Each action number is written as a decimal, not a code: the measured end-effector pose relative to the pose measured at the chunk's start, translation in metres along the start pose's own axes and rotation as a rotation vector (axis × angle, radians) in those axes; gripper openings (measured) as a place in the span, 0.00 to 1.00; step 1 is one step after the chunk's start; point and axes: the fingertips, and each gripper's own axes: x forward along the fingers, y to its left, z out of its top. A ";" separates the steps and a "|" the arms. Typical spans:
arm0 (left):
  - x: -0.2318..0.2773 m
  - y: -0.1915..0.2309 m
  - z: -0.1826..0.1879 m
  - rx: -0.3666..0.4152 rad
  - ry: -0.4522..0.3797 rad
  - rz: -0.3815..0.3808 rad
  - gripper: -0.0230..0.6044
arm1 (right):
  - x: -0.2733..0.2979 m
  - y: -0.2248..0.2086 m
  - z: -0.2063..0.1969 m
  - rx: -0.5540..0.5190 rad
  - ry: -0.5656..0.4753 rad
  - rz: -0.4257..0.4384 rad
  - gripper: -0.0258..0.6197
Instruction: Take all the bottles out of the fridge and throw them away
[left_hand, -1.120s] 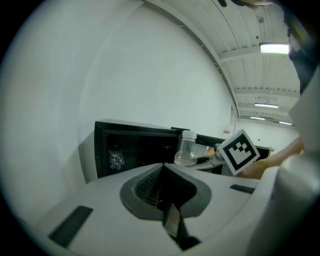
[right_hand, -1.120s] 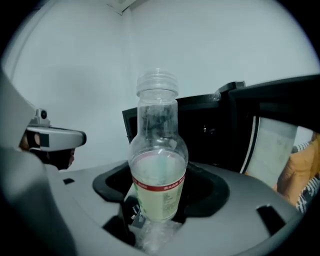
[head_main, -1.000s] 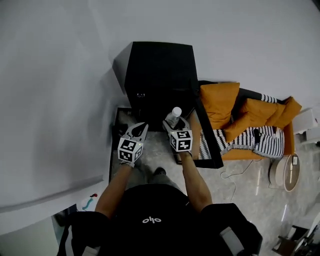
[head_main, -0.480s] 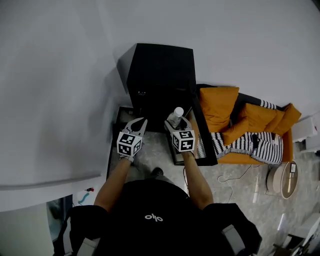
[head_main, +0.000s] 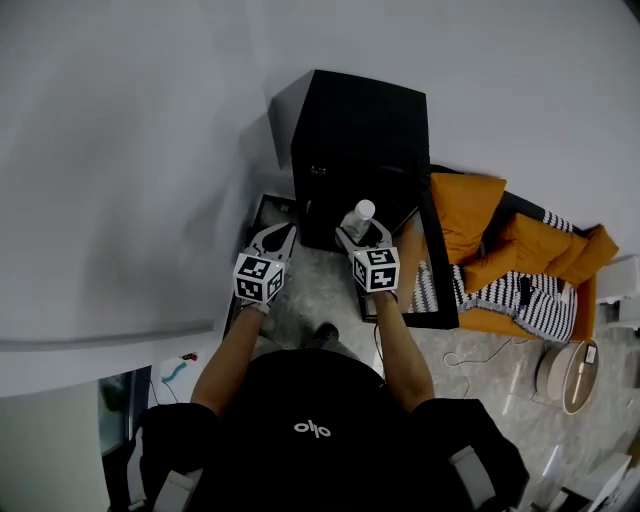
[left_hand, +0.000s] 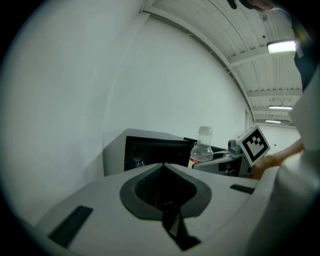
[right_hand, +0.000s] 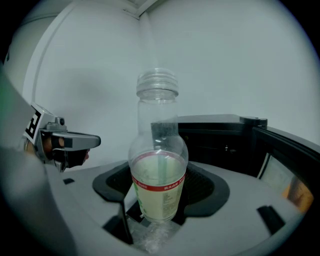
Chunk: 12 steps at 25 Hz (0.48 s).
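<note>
A clear plastic bottle with a red-banded label and pale liquid stands upright between the jaws of my right gripper, which is shut on its lower part. In the head view the bottle and right gripper hang in front of the open black fridge. My left gripper is beside them on the left, shut and empty. In the left gripper view its jaws meet at the tip, with the bottle and the fridge beyond them.
The fridge door stands open to the right. Behind it is an orange sofa with a striped blanket. A round white device and a cable lie on the floor. A white wall runs along the left.
Both grippers have shifted together, slightly up and right in the head view, and the fridge now sits further right. The bottle stays in the right gripper; the left stays shut.
</note>
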 end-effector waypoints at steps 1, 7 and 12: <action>-0.005 0.007 0.000 -0.006 -0.006 0.007 0.05 | 0.005 0.008 0.002 -0.006 0.002 0.009 0.53; -0.038 0.057 -0.002 -0.031 -0.027 0.034 0.05 | 0.046 0.062 0.016 -0.050 0.008 0.064 0.53; -0.066 0.104 -0.003 -0.048 -0.022 0.055 0.05 | 0.080 0.107 0.032 -0.071 0.012 0.095 0.53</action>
